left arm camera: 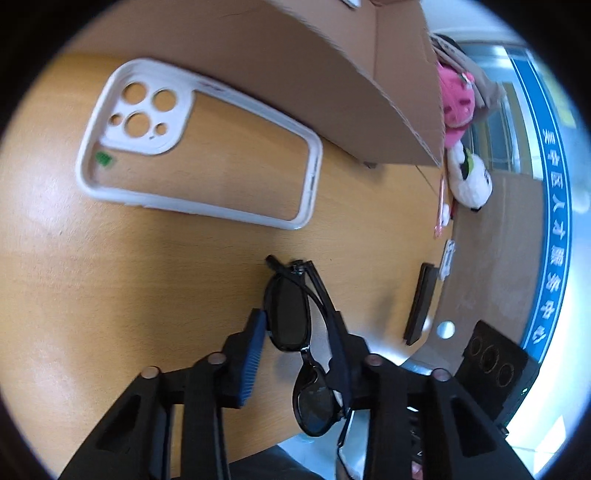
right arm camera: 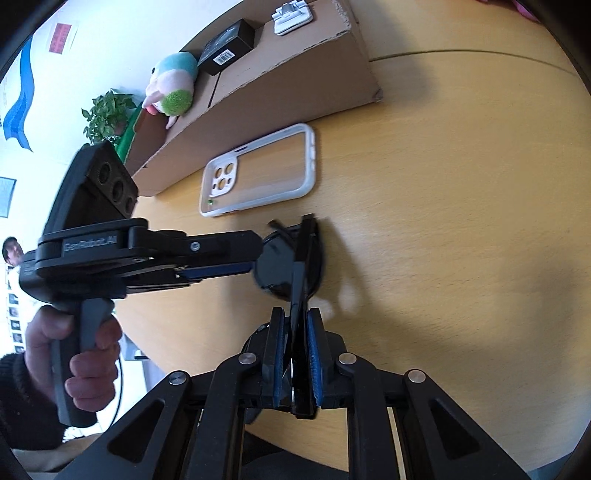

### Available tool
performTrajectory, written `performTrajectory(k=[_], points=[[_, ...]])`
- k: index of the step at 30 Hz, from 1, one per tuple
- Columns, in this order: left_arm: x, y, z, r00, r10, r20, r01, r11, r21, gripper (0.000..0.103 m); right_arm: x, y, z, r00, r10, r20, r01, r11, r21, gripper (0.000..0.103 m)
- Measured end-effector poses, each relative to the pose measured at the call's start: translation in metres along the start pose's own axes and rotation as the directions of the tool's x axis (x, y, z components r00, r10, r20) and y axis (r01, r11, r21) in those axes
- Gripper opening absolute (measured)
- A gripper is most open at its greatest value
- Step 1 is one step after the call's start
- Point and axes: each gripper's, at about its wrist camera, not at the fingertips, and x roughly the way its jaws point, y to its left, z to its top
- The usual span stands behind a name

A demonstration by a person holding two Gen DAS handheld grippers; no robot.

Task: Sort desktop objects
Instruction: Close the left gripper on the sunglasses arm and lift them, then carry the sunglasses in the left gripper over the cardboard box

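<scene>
Folded black sunglasses point(left arm camera: 295, 325) hang above the wooden table point(left arm camera: 147, 280), held between both grippers. My left gripper point(left arm camera: 299, 332) has its blue pads on either side of the folded frame, one lens between them. In the right wrist view my right gripper point(right arm camera: 295, 332) is shut on the sunglasses point(right arm camera: 299, 266) by the folded temple end. The left gripper point(right arm camera: 240, 258) reaches in from the left and meets the lens. A white phone case point(left arm camera: 199, 147) lies flat on the table beyond; it also shows in the right wrist view point(right arm camera: 258, 173).
A large cardboard box point(left arm camera: 332, 81) stands behind the phone case, with a black box point(right arm camera: 227, 46) and a white stand point(right arm camera: 291, 16) inside. Plush toys point(left arm camera: 461, 110) and a black slab point(left arm camera: 419, 304) lie at the table's far side. A plush bird point(right arm camera: 171, 83) leans on the box.
</scene>
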Motion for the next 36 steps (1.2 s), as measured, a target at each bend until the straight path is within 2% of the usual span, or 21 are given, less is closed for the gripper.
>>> performTrajectory(k=[3, 6, 10, 13, 14, 18, 26, 32, 36], points=[[-0.001, 0.011, -0.001, 1.0, -0.01, -0.008, 0.01, 0.999, -0.045, 0.024, 0.002, -0.002, -0.002, 1.0, 0.007, -0.012, -0.006, 1.0, 0.008, 0.013], [0.002, 0.021, -0.003, 0.999, 0.028, -0.033, -0.031, 0.996, -0.087, 0.024, 0.006, -0.003, -0.001, 1.0, 0.015, -0.014, -0.015, 1.0, 0.024, 0.013], [0.008, 0.028, -0.005, 0.999, -0.01, -0.047, 0.004, 0.993, -0.118, 0.024, 0.009, -0.001, -0.002, 0.999, 0.036, -0.017, -0.035, 0.999, 0.035, 0.013], [0.013, 0.021, -0.006, 0.998, -0.033, -0.045, 0.029, 0.995, -0.095, 0.022, 0.011, 0.002, -0.003, 0.998, 0.051, -0.028, -0.05, 0.998, 0.03, 0.013], [0.014, 0.019, -0.007, 0.998, -0.038, -0.044, 0.034, 0.996, -0.084, 0.011, 0.012, 0.004, -0.004, 0.998, 0.048, -0.035, -0.047, 0.999, 0.023, 0.013], [0.011, 0.007, -0.007, 0.999, -0.035, -0.029, 0.034, 0.999, -0.037, 0.005, 0.015, 0.011, -0.005, 0.998, 0.031, -0.054, -0.031, 0.999, -0.006, 0.013], [-0.024, -0.01, 0.0, 0.998, -0.046, 0.035, 0.045, 0.999, 0.025, 0.005, 0.005, 0.03, 0.006, 0.999, 0.046, -0.024, -0.047, 0.998, -0.049, 0.013], [-0.063, -0.037, 0.012, 0.992, -0.075, 0.099, 0.065, 0.993, 0.099, 0.005, -0.021, 0.057, 0.024, 0.997, 0.054, 0.053, -0.047, 0.992, -0.121, 0.013], [-0.088, -0.06, 0.033, 0.984, -0.103, 0.145, 0.081, 0.985, 0.153, 0.004, -0.04, 0.075, 0.049, 0.991, 0.058, 0.119, -0.039, 0.986, -0.161, 0.013]])
